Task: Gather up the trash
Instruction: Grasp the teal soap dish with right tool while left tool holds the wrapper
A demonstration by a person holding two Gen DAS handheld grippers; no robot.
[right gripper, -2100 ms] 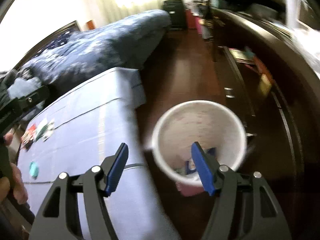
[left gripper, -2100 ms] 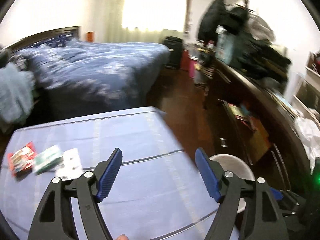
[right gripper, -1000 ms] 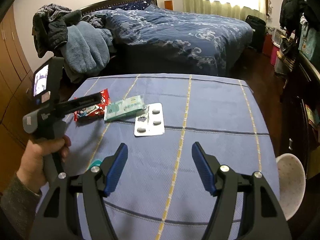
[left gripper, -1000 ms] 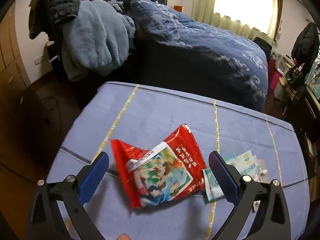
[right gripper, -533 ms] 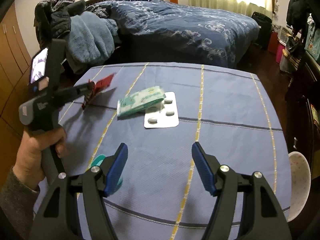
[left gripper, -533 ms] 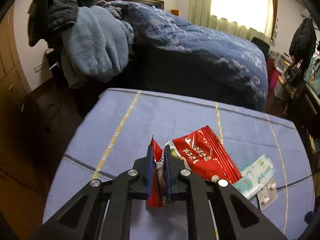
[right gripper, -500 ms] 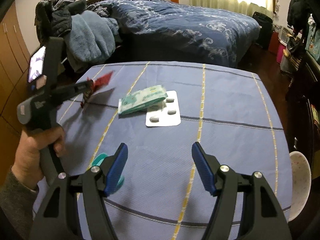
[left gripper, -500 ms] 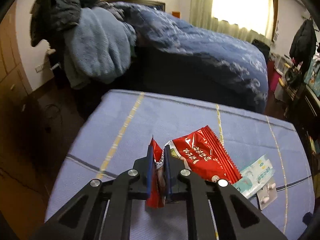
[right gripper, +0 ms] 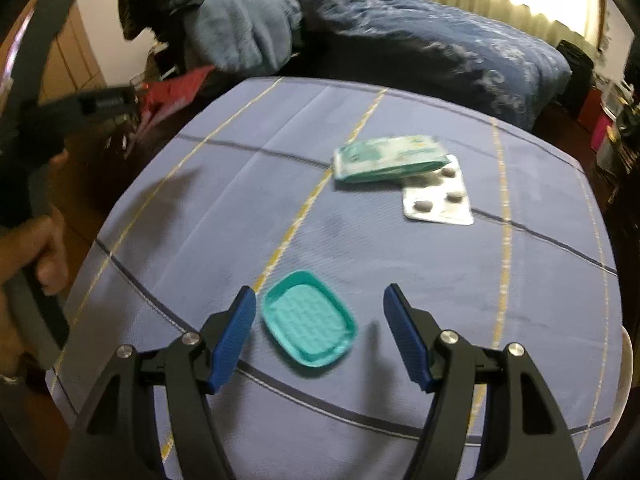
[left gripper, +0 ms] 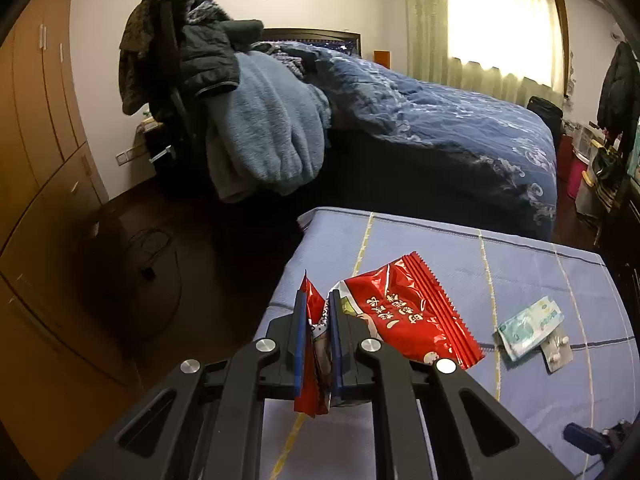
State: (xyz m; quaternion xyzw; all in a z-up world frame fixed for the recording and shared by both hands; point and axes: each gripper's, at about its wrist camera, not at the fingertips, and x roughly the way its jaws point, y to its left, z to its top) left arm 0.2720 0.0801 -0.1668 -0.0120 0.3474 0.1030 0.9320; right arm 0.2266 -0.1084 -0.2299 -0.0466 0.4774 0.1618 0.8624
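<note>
Gripping a red wrapper, left gripper; right gripper agape over right-view-only teal lid.

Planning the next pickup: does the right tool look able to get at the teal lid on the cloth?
Probably yes: the right tool is open, the teal lid lies between its fingers, with nothing covering it.

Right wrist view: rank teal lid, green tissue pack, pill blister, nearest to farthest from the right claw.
1. teal lid: between the open right claw fingers, left of centre.
2. pill blister: farther up, right.
3. green tissue pack: just beyond, overlapping the blister's far edge.
</note>
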